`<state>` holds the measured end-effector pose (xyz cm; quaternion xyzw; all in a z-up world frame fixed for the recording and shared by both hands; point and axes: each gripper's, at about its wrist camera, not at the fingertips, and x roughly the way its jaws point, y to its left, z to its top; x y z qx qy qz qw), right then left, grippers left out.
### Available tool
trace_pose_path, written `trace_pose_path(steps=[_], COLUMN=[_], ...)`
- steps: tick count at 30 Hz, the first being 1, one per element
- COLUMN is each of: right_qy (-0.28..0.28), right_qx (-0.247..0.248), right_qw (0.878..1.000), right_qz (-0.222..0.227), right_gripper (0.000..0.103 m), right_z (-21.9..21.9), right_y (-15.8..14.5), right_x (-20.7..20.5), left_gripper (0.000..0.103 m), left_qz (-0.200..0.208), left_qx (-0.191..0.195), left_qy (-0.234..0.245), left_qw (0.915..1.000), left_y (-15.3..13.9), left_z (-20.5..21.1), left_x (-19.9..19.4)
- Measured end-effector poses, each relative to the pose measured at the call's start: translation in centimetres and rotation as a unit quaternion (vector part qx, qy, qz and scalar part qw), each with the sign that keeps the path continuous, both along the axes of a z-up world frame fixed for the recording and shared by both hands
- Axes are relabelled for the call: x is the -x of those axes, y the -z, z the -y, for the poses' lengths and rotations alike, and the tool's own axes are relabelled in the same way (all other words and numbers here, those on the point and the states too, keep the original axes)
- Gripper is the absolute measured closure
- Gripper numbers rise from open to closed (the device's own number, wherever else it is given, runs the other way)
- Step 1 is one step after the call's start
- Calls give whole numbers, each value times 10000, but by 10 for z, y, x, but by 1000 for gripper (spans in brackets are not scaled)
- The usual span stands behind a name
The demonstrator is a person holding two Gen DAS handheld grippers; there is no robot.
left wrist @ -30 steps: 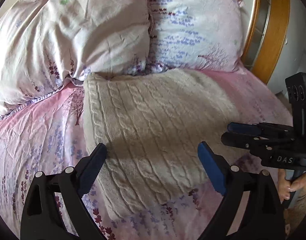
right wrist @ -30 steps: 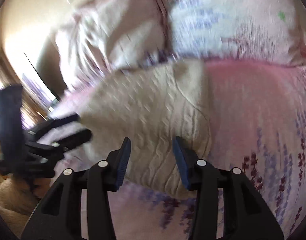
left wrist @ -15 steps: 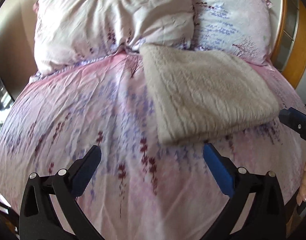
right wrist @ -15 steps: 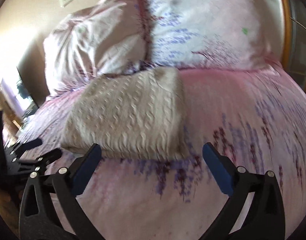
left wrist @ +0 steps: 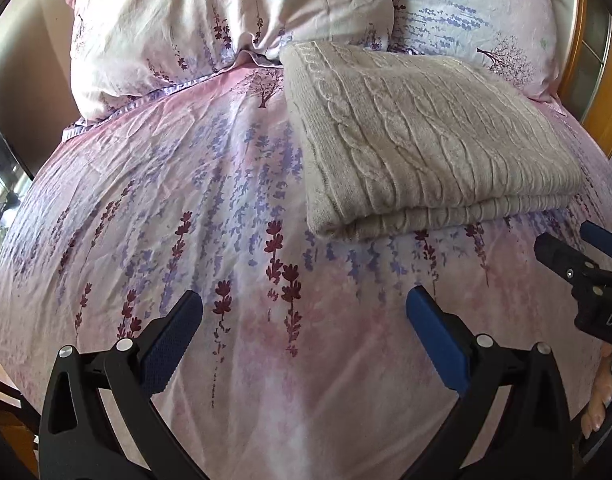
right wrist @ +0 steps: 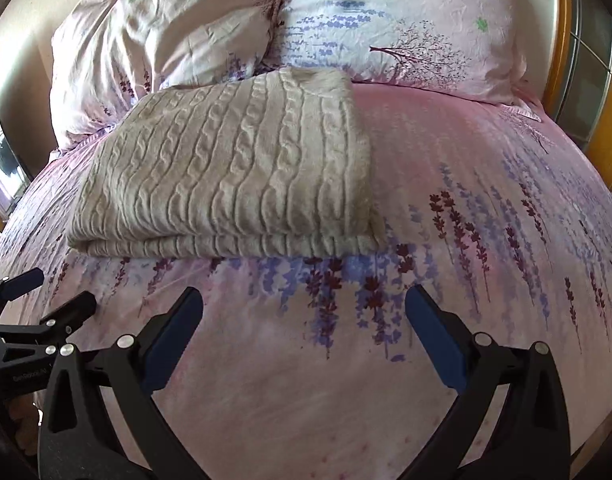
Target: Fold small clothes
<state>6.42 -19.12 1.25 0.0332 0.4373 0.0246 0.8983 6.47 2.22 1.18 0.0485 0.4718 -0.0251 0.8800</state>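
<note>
Right wrist view shows your sweater [right wrist: 234, 168] folded flat on the bed [right wrist: 485, 208]; both grippers, left gripper [left wrist: 304, 322] and right gripper [right wrist: 304, 320], hang released, fingers spread; little seems left.

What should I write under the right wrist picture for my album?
Folded cream cable-knit sweater resting on pink floral bedsheet, open right gripper nearby.

Both views sharp and brightly daylit; sheen on the bedsheet [left wrist: 234, 184], soft shadow under the folded sweater [right wrist: 234, 168], fisheye bending and dark corners at the edges
</note>
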Motion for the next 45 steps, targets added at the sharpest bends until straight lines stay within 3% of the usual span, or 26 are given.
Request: trace_pose_path(steps=[4,12,45], right_qy=[-59,-101,-66], right_qx=[3,387,368], right_qw=[9999,9990,9991], right_qz=[-119,-206,-199], right_gripper=[2,2,2], right_z=[-2,-12,-11], right_y=[3,6,7], right_x=[-3,-5,-4], left_gripper=[1,1,1], left_qz=[-51,-151,21], left_qx=[237,189,203], left_qy=[-103,-111,-19], left_qw=[9997,9996,9998], left_y=[2,4,6], left_z=[-4,-4,-6], left_x=[-5,-11,-13])
